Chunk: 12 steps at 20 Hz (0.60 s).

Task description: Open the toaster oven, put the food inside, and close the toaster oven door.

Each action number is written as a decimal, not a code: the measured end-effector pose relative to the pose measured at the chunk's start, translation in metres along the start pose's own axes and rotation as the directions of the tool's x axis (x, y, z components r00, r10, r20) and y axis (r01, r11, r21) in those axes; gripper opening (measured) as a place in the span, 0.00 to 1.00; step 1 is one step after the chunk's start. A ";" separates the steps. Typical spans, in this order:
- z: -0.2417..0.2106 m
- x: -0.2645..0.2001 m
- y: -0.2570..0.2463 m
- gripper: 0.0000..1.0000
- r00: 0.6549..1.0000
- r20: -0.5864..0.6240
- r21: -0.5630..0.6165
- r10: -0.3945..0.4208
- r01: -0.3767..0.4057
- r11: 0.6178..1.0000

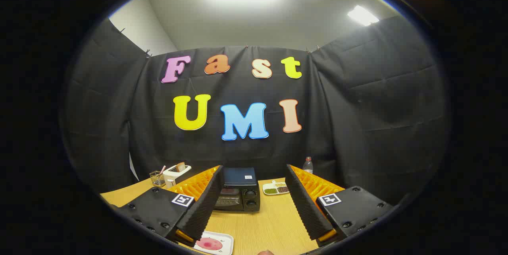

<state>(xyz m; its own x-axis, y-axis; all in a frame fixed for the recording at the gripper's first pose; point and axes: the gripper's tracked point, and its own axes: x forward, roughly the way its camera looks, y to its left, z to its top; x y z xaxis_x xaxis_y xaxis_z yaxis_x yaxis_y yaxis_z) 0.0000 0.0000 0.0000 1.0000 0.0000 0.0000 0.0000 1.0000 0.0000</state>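
The gripper hangs above the light wooden tabletop with its two black ribbed, orange-backed fingers spread wide and nothing between them, and beyond them sits the small black toaster oven, door closed, two round knobs on its front. Just below the left finger lies a white rectangular tray carrying a pink piece of food. To the oven's right rests a white divided dish of green and dark beans with a clear plastic bottle behind it, while a white toaster holding a bread slice stands off left.

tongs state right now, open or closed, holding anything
Tongs: open, fingers spread wide, holding nothing. The toaster oven, door closed, sits on the table beyond them.
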 end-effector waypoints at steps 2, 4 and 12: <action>0.000 -0.002 0.003 0.98 1.000 0.000 -0.004 0.006 -0.006 1.000; -0.003 -0.004 0.007 0.98 1.000 -0.003 -0.014 0.015 -0.015 1.000; -0.008 -0.012 0.008 0.98 1.000 -0.019 -0.021 0.007 -0.008 1.000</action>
<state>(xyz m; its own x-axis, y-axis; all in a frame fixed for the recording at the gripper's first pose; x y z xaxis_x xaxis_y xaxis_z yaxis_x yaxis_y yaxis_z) -0.0117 0.0078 -0.0080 0.9998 0.0074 -0.0194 -0.0078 0.9998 -0.0208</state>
